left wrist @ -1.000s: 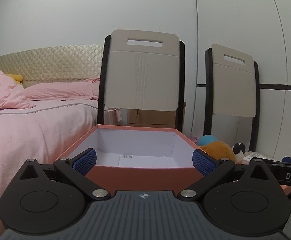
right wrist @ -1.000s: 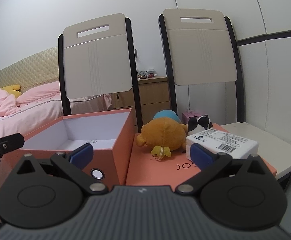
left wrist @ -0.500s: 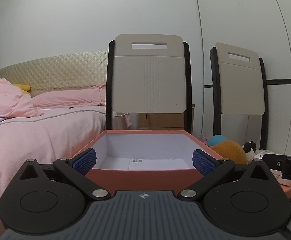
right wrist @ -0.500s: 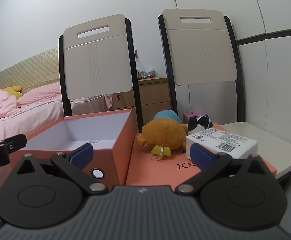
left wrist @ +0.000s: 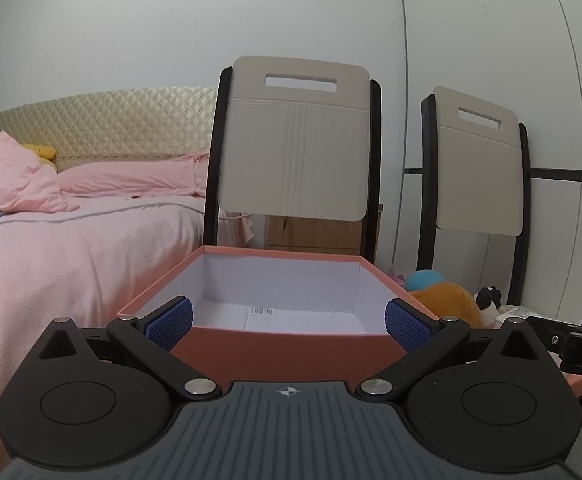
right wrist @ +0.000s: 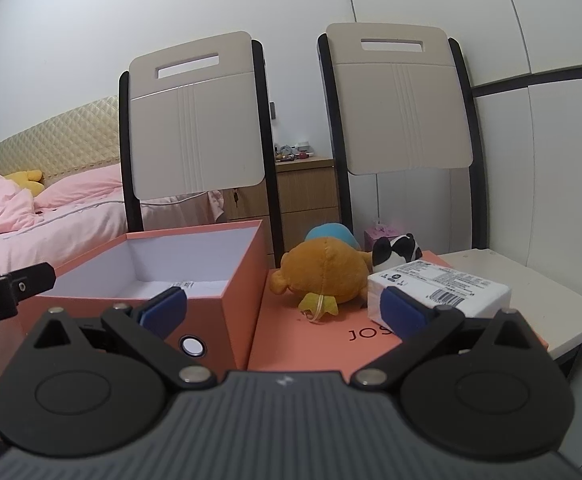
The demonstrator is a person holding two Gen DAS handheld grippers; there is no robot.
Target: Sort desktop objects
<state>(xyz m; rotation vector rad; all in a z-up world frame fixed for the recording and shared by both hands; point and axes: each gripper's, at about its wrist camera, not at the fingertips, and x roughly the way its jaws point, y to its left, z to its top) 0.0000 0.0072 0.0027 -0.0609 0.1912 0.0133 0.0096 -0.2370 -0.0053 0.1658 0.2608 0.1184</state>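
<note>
An open salmon box (left wrist: 283,350) with a white inside stands right in front of my left gripper (left wrist: 289,320), which is open and empty. In the right wrist view the box (right wrist: 227,272) is at the left, beside its flat salmon lid (right wrist: 311,344). On the lid lie an orange plush toy (right wrist: 325,272), a black-and-white plush (right wrist: 397,249) and a white tissue pack (right wrist: 447,290). My right gripper (right wrist: 283,308) is open and empty, just short of the lid. The orange plush (left wrist: 447,300) also shows in the left wrist view.
Two folding chairs (right wrist: 195,120) (right wrist: 399,104) stand behind the small white table (right wrist: 563,300). A bed with pink bedding (left wrist: 51,248) lies to the left. A wooden drawer unit (right wrist: 307,192) is behind the chairs. A small pink box (right wrist: 379,236) sits behind the plush toys.
My left gripper has drifted left and tilted up slightly, so the box sits lower and more centred in its view. The right gripper has barely moved.
</note>
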